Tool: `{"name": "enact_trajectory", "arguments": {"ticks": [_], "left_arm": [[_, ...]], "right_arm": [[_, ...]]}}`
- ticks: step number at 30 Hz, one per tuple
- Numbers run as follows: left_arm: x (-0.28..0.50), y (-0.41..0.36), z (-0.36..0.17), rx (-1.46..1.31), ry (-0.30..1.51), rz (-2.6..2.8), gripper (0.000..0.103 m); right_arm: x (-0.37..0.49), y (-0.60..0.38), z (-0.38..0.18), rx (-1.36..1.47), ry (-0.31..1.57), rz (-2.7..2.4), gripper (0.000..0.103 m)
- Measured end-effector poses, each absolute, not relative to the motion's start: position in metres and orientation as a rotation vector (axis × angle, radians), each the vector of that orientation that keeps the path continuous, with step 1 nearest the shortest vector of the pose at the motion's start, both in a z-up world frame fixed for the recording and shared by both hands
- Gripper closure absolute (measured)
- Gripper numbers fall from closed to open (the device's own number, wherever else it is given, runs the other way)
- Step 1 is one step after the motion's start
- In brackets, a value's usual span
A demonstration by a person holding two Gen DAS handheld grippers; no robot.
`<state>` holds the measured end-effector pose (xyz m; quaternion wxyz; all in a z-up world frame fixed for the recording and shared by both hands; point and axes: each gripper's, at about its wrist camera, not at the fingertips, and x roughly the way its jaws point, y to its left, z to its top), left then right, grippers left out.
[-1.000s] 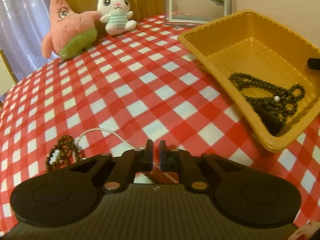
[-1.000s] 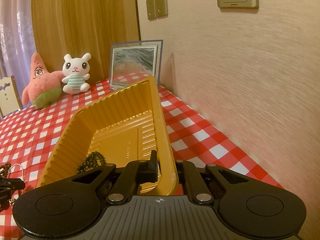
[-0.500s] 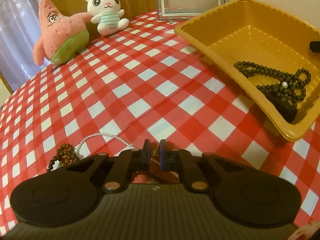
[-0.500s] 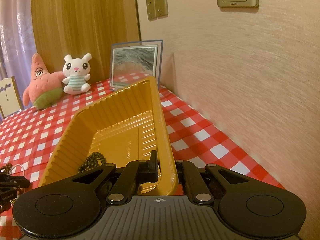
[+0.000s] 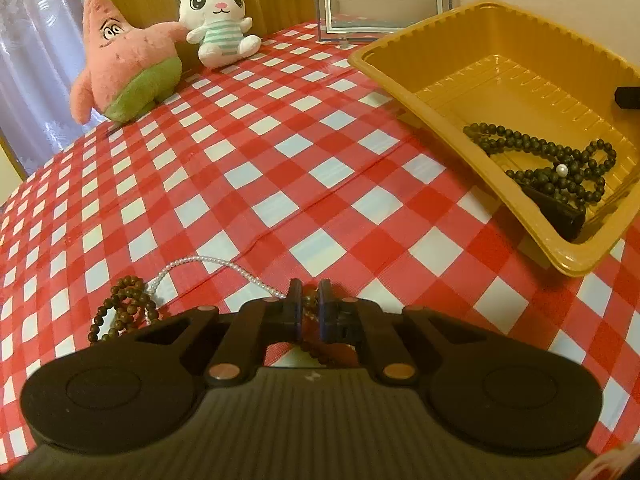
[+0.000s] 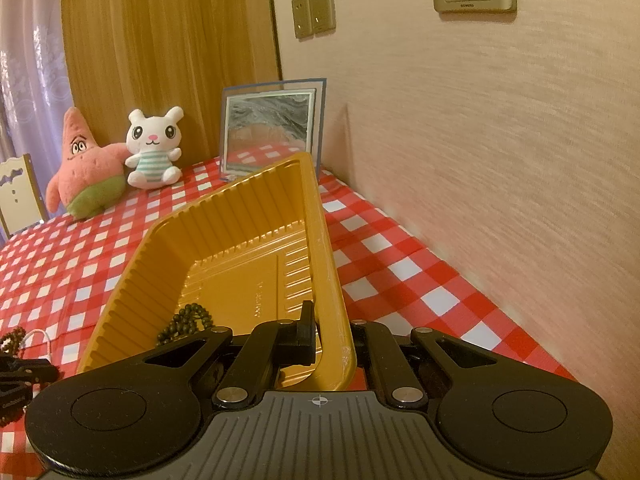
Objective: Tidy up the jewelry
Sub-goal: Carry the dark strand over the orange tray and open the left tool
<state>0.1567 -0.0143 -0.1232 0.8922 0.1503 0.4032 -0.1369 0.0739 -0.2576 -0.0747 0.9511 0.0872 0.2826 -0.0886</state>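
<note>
our left gripper [image 5: 309, 300] pinches the brown bead strand [image 5: 120, 312] between its jaws; our right gripper [image 6: 332, 328] clamps the yellow tray [image 6: 332, 280] wall.

Both wrist cameras are looking down across the checkered table [image 5: 280, 168], sharing the yellow tray [image 6: 240, 240] and plush toys [image 5: 128, 76].

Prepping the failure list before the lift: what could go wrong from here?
1. The left gripper is shut on brown beads tangled with the pearl strand; lifting may drag both or drop one.
2. The right gripper clamps the yellow tray by one wall, tilted; the black necklace could slide out.
</note>
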Motion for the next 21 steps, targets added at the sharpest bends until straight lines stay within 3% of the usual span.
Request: {"name": "enact_trajectory", "arguments": {"ticks": [13,21], "left_arm": [[0.145,-0.041,-0.064,0.146,0.718,-0.386,0.097],[0.143,-0.086,-0.053,0.019,0.740,-0.551,0.097]], "right_arm": [[0.073,-0.255,-0.072,0.175,0.568,-0.168,0.098],[0.072,-0.255,-0.071,0.169,0.565,-0.161,0.098]]}}
